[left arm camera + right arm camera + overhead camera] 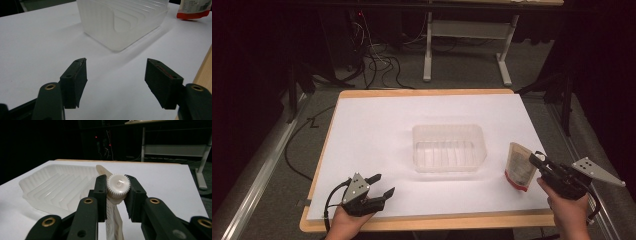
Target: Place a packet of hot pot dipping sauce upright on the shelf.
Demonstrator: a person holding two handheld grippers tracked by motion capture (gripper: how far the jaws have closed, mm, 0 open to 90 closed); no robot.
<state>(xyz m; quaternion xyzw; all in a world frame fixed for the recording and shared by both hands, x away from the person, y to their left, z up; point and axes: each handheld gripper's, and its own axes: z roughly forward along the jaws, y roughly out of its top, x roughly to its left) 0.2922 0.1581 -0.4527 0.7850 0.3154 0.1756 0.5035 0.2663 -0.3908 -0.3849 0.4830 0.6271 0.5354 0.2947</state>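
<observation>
A white sheet covers the worktop, with a strip of pale wood showing along its edges. Near the middle of the worktop, slightly toward the right, sits a clear plastic container with a ribbed floor; nothing can be seen inside it.

The left tongs hover near the front left corner of the worktop, held in the person's left hand. Their jaws stand wide apart with nothing between them. In the left gripper view the two black jaws frame bare white sheet, and the container lies ahead of them, well apart, with a cut-out handle visible in its near wall.

The right tongs are at the right edge of the worktop toward the front, held in the person's right hand. They are closed on the white ridged screw cap of a spouted pouch. In the right gripper view the cap sits squarely between the two jaws, touched on both sides, and the pouch body hangs below it. From the high view the pouch is pale with a red band along its bottom, standing roughly upright just right of the container and apart from it; whether its base rests on the sheet cannot be told. The same pouch shows beyond the container in the left gripper view.

Behind the worktop, on the dark floor, are loose cables and the pale legs of another table.
</observation>
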